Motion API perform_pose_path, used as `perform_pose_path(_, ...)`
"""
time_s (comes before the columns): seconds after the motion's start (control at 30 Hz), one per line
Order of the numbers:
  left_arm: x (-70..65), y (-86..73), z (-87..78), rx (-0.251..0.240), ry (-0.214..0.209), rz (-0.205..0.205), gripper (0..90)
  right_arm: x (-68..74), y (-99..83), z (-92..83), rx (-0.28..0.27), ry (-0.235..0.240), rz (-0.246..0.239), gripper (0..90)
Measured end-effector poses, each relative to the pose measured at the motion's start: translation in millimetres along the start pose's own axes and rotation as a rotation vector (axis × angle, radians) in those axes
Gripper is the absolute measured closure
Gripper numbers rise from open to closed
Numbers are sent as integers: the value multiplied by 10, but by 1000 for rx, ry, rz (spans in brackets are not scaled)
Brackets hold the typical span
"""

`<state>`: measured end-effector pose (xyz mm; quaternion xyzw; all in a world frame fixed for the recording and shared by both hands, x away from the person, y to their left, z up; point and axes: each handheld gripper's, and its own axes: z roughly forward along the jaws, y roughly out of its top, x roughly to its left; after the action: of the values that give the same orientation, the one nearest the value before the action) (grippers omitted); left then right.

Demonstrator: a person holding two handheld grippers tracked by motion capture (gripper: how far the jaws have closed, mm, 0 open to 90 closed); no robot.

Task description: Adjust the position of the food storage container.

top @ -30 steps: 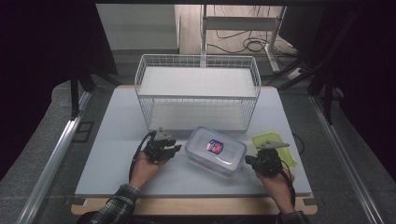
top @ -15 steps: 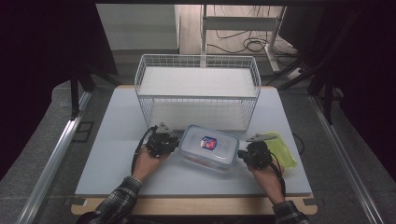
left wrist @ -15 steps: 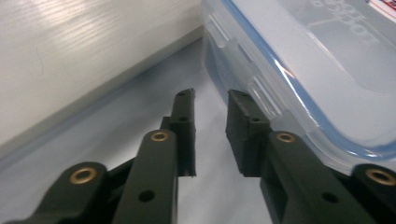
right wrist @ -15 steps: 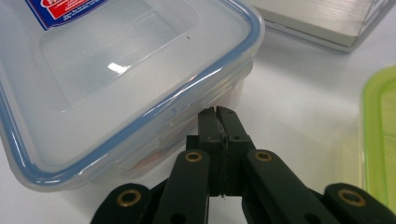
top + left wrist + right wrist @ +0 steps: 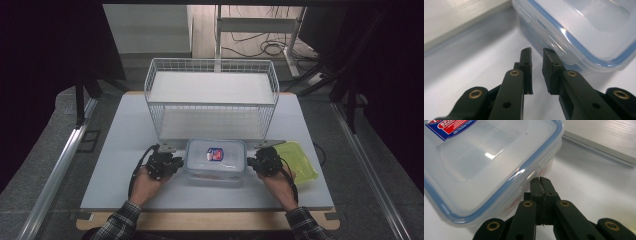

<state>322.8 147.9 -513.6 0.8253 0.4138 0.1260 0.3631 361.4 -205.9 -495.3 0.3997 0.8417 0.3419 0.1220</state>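
Note:
A clear plastic container [image 5: 215, 159] with a blue-sealed lid and a red and blue sticker sits square on the white table, just in front of the wire basket. My left gripper [image 5: 167, 163] is at its left end. In the left gripper view the jaws [image 5: 537, 51] stand almost together with nothing between them. They have just been closing, and one tip touches the container's [image 5: 586, 30] side latch. My right gripper [image 5: 260, 162] is at its right end. That gripper [image 5: 541, 179] is shut and empty, its tip against the container's [image 5: 474, 165] wall under the lid rim.
A white wire basket [image 5: 210, 100] with an upper shelf stands behind the container. A yellow-green tray [image 5: 299, 159] lies flat on the table, right of my right hand. The table [image 5: 115, 150] has bare room at the left and along its front edge.
The container has turned from a tilted lie to square with the basket and slid a little left. My right gripper followed it leftward; my left gripper shifted slightly left and back.

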Motion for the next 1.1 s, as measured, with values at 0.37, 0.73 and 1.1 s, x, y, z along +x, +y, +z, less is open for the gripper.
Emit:
perform_pose_path(0.37,17,-177,-169,2,36,-28,765,204,23,50,4,31,-60,895)
perform_pose_path(0.73,157,-329,-387,-71,31,-95,511,155,-60,-211,-95,-19,-98,776)
perform_pose_path(1.1,72,-518,-493,-94,65,-78,280,139,-148,-358,-156,42,-87,469)
